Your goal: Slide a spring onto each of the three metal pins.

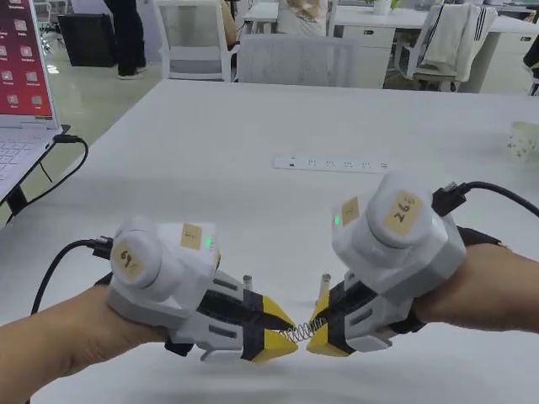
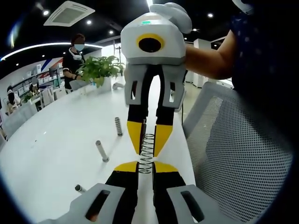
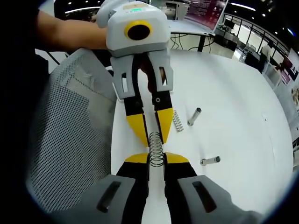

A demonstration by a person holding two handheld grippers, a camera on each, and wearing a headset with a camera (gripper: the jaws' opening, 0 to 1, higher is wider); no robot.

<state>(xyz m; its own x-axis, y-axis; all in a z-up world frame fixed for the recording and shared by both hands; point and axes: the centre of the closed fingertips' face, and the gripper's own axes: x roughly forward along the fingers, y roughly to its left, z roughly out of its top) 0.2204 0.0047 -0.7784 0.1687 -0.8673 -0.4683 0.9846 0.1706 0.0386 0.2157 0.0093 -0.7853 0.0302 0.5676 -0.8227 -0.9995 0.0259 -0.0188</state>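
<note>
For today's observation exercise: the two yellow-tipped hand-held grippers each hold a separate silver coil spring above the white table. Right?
No: the left hand-held gripper and right hand-held gripper hold opposite ends of one shared silver coil spring above the white table, as the left gripper view shows.

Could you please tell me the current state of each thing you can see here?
held spring: gripped at both ends, on no pin
left gripper: jaws shut on held spring
right gripper: jaws shut on held spring
far pin: upright, sleeved by second spring
middle pin: upright, bare
near pin: bare
laptop: open, screen lit
</note>
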